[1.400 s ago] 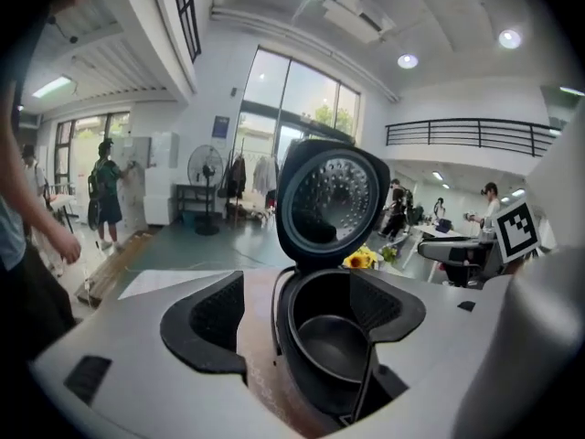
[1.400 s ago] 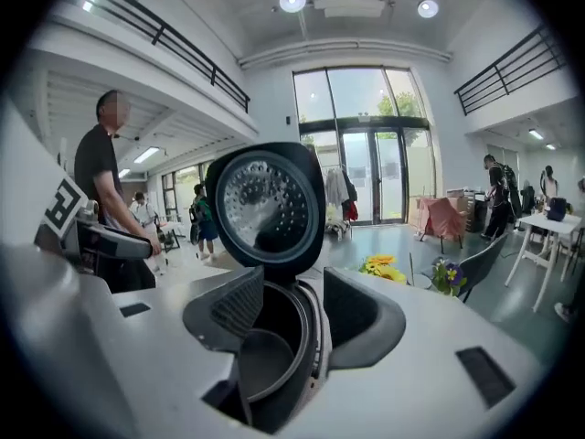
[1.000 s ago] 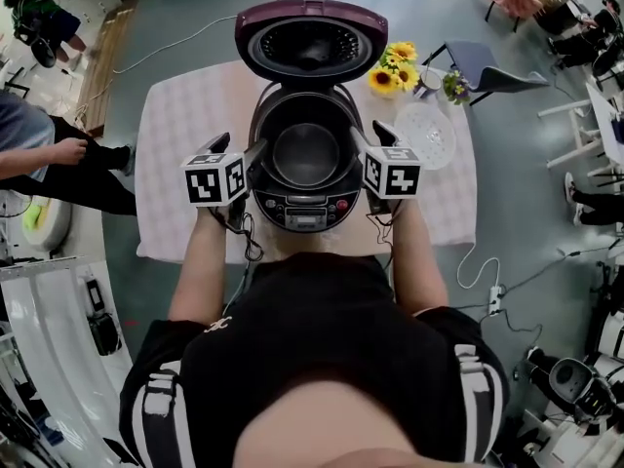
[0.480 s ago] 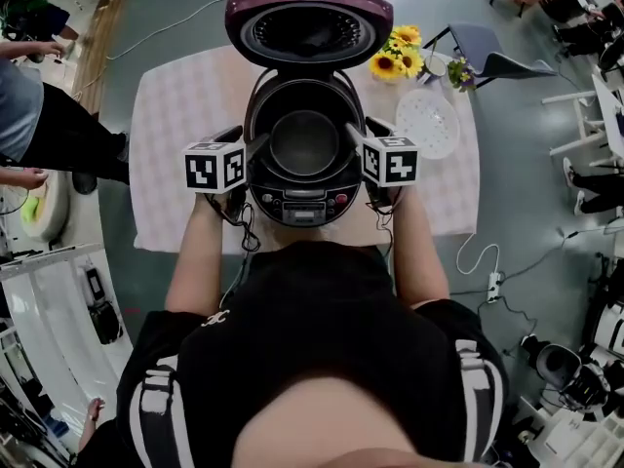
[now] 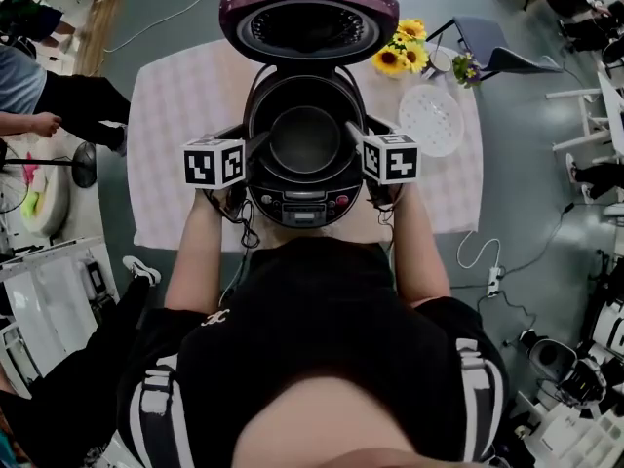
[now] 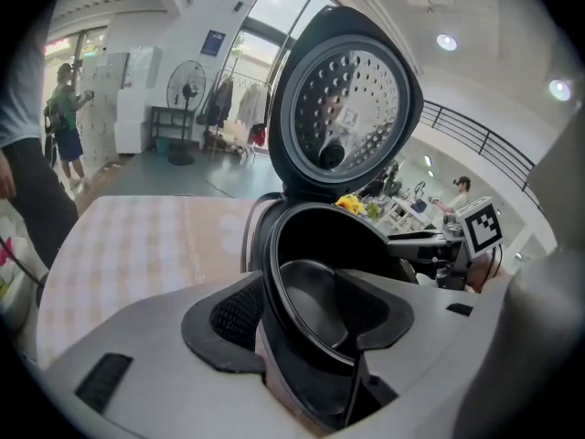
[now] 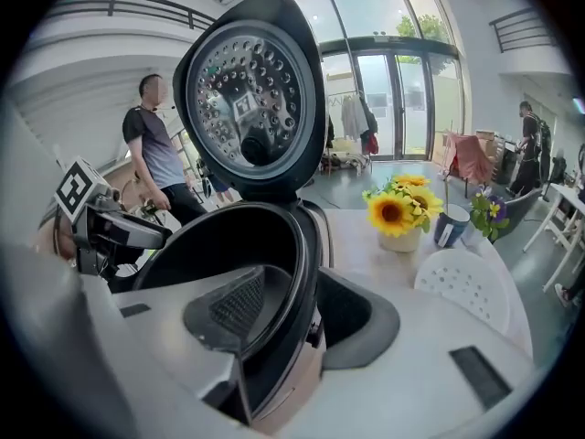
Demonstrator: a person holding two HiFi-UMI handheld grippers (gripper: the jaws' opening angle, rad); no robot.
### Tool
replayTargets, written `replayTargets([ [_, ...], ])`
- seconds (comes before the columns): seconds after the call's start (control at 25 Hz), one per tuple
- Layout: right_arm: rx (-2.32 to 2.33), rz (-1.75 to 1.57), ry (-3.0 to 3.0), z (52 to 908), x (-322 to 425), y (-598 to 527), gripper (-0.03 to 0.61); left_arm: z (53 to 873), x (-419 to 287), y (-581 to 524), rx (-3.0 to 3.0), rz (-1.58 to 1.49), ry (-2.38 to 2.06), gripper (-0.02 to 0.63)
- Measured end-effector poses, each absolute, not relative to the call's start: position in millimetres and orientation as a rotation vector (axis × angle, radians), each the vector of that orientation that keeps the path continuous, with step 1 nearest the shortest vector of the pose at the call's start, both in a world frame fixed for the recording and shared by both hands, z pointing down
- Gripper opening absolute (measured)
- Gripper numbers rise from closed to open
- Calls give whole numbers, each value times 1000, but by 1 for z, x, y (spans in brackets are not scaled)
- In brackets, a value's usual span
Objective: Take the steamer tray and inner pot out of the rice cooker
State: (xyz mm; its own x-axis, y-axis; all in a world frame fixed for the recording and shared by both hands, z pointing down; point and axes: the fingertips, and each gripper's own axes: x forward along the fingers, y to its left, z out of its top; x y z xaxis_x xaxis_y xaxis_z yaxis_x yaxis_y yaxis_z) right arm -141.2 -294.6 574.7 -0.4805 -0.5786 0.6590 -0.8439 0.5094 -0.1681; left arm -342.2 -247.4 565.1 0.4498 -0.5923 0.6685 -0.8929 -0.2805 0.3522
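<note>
While the dark round inner pot (image 5: 304,136) sits inside the open, maroon-lidded black rice cooker (image 5: 304,208) on the checked-cloth worktop (image 5: 185,96), the head view has the left tool (image 5: 255,146) and right tool (image 5: 353,133) at its two sides. The white perforated round steamer tray (image 5: 429,120) lies on the worktop, right of the cooker. Left gripper view: jaws half-wide and closing, pot rim between them — one pad outside, one inside. Right gripper view: jaws part-open astride the rim, outer pad clear of the cooker wall — nothing gripped.
</note>
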Motion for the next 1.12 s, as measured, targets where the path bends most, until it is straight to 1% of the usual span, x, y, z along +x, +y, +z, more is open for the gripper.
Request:
replayTargets([
  [0.16, 1153, 622, -2209, 575, -142, -294, 179, 566, -345, -248, 1990, 556, -1252, 227],
  [0.28, 1155, 555, -2177, 575, -141, -292, 176, 568, -344, -246, 1999, 604, -1259, 196],
  [0.32, 1160, 530, -2164, 576, -140, -292, 168, 569, -343, -245, 1999, 611, -1260, 181],
  [0.4, 1173, 491, -2141, 578, -139, -295, 132, 570, -341, -246, 1999, 616, -1267, 179],
  [0.56, 1171, 491, -2130, 580, -141, -300, 130, 575, -345, -253, 1988, 639, -1292, 156],
  [0.64, 1177, 488, -2125, 580, -142, -300, 130, 577, -350, -255, 1976, 660, -1322, 126],
  [0.68, 1182, 483, -2119, 580, -141, -301, 130, 578, -353, -256, 1970, 674, -1341, 86],
  [0.72, 1186, 477, -2111, 580, -140, -301, 129, 578, -354, -256, 1969, 686, -1355, 63],
  [1.12, 1226, 369, -2029, 576, -141, -296, 116, 576, -352, -253, 1987, 718, -1365, 63],
])
